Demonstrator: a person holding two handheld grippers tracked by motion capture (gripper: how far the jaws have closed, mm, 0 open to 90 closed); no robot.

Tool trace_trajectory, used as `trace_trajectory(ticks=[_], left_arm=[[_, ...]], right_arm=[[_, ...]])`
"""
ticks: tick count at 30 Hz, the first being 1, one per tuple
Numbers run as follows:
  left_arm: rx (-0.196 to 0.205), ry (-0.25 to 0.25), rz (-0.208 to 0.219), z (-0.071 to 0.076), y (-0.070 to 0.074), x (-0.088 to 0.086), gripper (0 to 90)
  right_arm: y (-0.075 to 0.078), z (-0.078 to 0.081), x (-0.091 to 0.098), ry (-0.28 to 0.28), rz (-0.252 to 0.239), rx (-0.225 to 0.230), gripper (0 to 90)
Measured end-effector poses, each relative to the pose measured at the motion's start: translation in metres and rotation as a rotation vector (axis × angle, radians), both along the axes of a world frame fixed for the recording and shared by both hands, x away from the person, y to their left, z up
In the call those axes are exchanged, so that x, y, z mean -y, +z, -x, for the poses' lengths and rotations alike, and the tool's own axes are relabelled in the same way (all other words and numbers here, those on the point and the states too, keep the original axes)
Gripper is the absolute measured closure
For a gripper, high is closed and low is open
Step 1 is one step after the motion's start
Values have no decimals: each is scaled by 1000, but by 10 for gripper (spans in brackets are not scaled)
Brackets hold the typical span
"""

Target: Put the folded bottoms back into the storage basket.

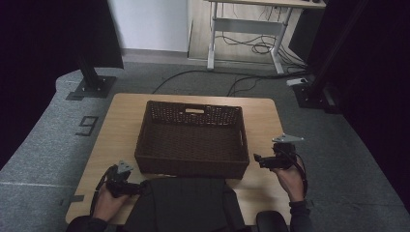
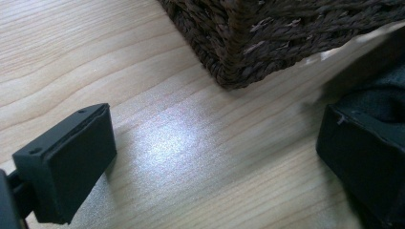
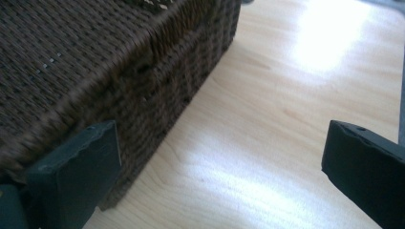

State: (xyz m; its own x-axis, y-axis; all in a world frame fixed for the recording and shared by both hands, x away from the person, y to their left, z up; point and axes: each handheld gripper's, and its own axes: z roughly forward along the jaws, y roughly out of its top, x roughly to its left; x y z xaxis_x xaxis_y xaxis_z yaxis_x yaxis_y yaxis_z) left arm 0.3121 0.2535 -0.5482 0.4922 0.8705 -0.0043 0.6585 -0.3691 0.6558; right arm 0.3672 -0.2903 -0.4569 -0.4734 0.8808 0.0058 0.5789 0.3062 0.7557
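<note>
A dark brown woven basket [image 1: 193, 140] stands in the middle of the wooden table [image 1: 121, 121]; nothing shows inside it. My left gripper [image 1: 140, 187] lies low at the near left, pointing toward the basket's near-left corner [image 2: 239, 71]. Its jaws stand wide apart over bare wood, so it is open [image 2: 215, 162]. My right gripper [image 1: 257, 159] is held just right of the basket's near-right corner, pointing left. It is open [image 3: 219, 176], with one jaw close beside the basket's side wall [image 3: 157, 86] and only tabletop between the two.
A dark cloth [image 1: 183, 203] lies at the table's near edge in front of the basket, and its edge [image 2: 382, 95] shows beside my left gripper's right jaw. Bare wood [image 3: 286, 95] runs along the right of the basket. Stands and cables sit on the floor beyond the table.
</note>
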Motion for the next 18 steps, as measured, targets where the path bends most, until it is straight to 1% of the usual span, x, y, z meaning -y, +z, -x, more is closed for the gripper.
trace_trajectory(ticks=[3,4,6,9,10,11,13,14,15,18], left_arm=[[1,-7,1,0,0,-1,0],[1,-7,1,-1,0,-2,0],[1,-8,2,-1,0,-3,0],[2,-11,1,-1,0,-4,1],[2,-11,1,-1,0,-4,2],[3,-17,2,-1,0,-5,2],[2,-23,3,0,0,-6,2],[2,-23,3,0,0,-6,1],[1,-25,3,0,0,-7,1],[2,-30,2,0,0,-8,0]], right_arm=[[-4,0,1,-6,-2,-4,0],[-9,1,2,-14,-19,-11,0],[-14,1,2,-19,-13,-8,0],[-23,2,1,-24,-19,-11,0],[-23,2,1,-24,-19,-11,0],[-30,3,1,-24,-19,-20,0],[-37,3,0,-29,-23,-24,0],[-37,3,0,-29,-23,-24,0],[-43,4,0,-32,-29,-29,0],[-52,5,0,-39,-38,-38,0]])
